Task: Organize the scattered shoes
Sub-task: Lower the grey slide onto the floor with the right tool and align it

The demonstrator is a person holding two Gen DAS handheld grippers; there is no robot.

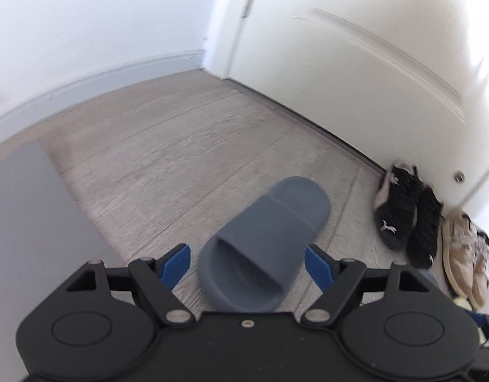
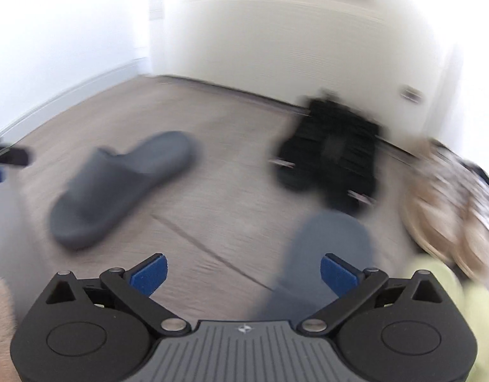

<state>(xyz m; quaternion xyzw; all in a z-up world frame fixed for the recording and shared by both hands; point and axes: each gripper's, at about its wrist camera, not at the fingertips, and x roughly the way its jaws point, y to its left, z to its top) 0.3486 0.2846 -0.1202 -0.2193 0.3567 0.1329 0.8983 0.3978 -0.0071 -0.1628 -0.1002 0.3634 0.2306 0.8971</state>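
My left claw (image 1: 248, 262) is wide open around the heel of a grey slide sandal (image 1: 263, 245) lying alone on the floor (image 1: 168, 133). My right claw (image 2: 242, 273) is open too, near a second grey slide (image 2: 324, 254). The black sneakers (image 1: 406, 213) and tan sneakers (image 1: 464, 254) already sit paired by the door (image 1: 355, 63). I think the slides are what is left.

A slide sandal (image 1: 263, 245) lies on the floor (image 1: 168, 146); right of it, two sneaker pairs (image 1: 410, 216) line the door (image 1: 355, 63).
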